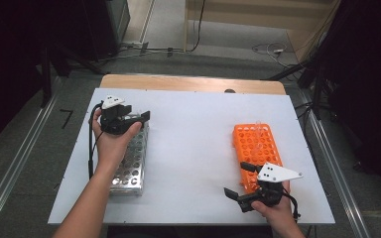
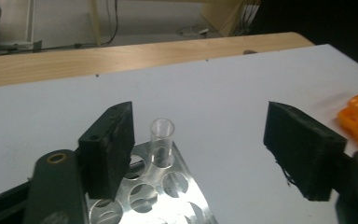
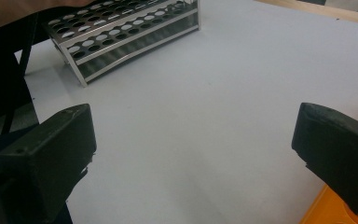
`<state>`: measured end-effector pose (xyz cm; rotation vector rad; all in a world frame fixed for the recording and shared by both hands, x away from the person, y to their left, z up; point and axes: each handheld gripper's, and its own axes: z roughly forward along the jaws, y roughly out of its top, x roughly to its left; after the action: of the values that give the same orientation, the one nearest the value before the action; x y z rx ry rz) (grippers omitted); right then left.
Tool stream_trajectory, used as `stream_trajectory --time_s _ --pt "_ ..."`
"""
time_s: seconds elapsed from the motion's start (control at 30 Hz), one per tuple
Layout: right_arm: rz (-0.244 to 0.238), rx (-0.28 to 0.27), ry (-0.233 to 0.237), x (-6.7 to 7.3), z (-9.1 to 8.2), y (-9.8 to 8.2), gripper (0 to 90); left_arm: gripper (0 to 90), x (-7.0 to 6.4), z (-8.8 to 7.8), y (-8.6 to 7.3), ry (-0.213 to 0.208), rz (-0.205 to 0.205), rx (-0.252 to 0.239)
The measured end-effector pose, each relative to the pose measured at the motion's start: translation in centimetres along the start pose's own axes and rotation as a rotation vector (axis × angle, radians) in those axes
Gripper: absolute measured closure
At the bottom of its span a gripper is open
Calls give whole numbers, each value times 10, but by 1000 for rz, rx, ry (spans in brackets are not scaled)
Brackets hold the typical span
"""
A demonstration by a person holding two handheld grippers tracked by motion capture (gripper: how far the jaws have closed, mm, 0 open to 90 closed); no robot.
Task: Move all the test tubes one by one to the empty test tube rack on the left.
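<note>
Upright in the metal rack (image 2: pixel 186 186) – a clear tube (image 2: pixel 161 144), both jaws wide, empty.

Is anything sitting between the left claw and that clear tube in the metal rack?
Nothing visible does. The left claw stands open with the clear tube upright in the metal rack, near its left pad, untouched.

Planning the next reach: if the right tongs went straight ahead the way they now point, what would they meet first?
Probably bare white table first; the right tongs stand open and tilt down at it. Beyond lies the metal rack, though depth is unclear.
</note>
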<state>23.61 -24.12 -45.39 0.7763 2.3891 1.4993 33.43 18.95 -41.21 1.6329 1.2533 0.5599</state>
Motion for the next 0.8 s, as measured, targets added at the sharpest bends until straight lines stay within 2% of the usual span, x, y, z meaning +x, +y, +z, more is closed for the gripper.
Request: stream_trajectory --time_s 0.13,0.2,0.33,0.8 --pt "2 -2 0 -1 -1 1 0 115 -10 -10 -1 -35 30 -10" --pt "1 -3 1 -2 -2 1 0 86 -14 -14 -2 -73 36 -12" --pt "4 0 0 -1 -2 2 0 0 -23 -25 -5 -120 45 -28" --pt "3 -10 -9 -3 -5 4 0 0 -65 -56 -29 -219 119 -66"
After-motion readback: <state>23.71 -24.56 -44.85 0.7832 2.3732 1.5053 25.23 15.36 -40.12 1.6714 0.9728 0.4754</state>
